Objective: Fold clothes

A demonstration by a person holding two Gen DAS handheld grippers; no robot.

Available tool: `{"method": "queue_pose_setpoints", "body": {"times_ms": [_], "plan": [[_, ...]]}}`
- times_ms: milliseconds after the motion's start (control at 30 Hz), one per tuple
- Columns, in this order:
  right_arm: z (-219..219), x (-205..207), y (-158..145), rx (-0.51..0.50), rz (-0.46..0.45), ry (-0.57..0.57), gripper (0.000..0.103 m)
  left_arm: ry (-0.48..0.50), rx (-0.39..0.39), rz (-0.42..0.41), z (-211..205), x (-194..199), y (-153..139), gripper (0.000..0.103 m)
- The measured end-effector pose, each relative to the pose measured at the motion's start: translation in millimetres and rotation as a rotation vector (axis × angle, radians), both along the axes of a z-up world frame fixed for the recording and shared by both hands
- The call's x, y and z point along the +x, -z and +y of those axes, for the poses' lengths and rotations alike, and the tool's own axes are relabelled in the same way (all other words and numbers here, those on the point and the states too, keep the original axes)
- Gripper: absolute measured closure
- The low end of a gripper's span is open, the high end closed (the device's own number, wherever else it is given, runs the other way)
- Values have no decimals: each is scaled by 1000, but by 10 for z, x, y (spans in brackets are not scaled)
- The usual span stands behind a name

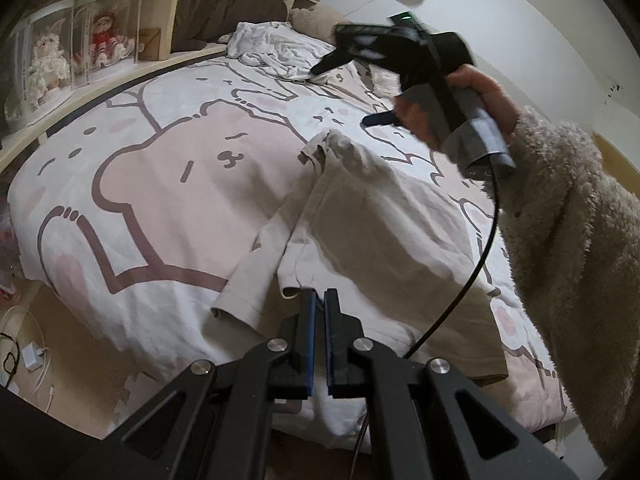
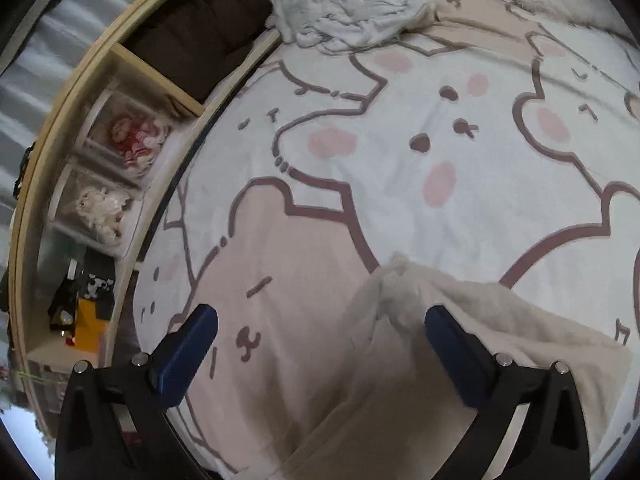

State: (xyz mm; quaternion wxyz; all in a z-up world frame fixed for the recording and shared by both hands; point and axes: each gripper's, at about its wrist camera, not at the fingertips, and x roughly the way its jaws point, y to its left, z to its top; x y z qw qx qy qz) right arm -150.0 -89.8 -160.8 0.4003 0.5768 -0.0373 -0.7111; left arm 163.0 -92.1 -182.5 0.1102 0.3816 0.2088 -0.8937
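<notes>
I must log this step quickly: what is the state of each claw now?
Left claw: closed at the edge of the beige shirt; a grip on the cloth cannot be told.
Right claw: open, holding nothing, above the shirt.

Soft, even indoor light, dim toward the corners. Heavy fisheye bending along the shelf (image 1: 100, 80) and bed (image 1: 160, 184) edges, black vignette ringing both views. Motion blur on the right gripper (image 1: 348, 92) and hand (image 1: 472, 108) in the left wrist view. Faint shadows under the beige shirt (image 1: 360, 216).
</notes>
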Motion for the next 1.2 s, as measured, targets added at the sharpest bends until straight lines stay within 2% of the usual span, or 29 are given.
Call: {"method": "queue_pose_setpoints", "body": {"times_ms": [67, 133, 167, 200, 233, 267, 333, 433, 567, 667, 767, 900, 1033, 1133, 1200], "plan": [[52, -43, -57, -37, 4, 19, 0, -7, 3, 0, -18, 12, 0, 98], [121, -90, -51, -15, 10, 36, 0, -9, 9, 0, -34, 20, 5, 98], [160, -114, -34, 10, 15, 44, 7, -10, 14, -1, -45, 23, 10, 98], [199, -139, -16, 34, 19, 52, 17, -11, 20, -1, -55, 25, 15, 98], [237, -163, 1, 59, 23, 60, 39, -15, 22, -7, -66, 26, 26, 98], [270, -183, 37, 88, 19, 65, 55, -20, 25, -13, -77, 27, 37, 98], [281, -166, 183, 151, 12, 47, 72, -30, 28, -31, -98, 27, 68, 98], [245, -69, 369, 223, 44, 4, 76, -51, 31, -75, -134, 22, 148, 98], [55, 45, 606, 258, 26, -42, 80, -81, 32, -129, -186, 16, 246, 98], [-132, 96, 660, 244, 36, -65, 80, -113, 24, -160, -234, 35, 288, 98], [-284, 133, 670, 213, 45, -84, 80, -145, 30, -154, -312, 81, 276, 98], [121, 172, 310, 43, 43, -72, 80, -139, 53, -90, -338, 96, 159, 98], [796, 403, 6, -16, 105, -46, 80, -45, 33, -37, -184, -54, -19, 98], [1295, 651, 8, -24, 113, 1, 80, 55, 49, -43, -43, -290, -79, 98], [1580, 808, 143, -39, 70, 52, 80, 133, 52, -52, 81, -558, -106, 98]]}}
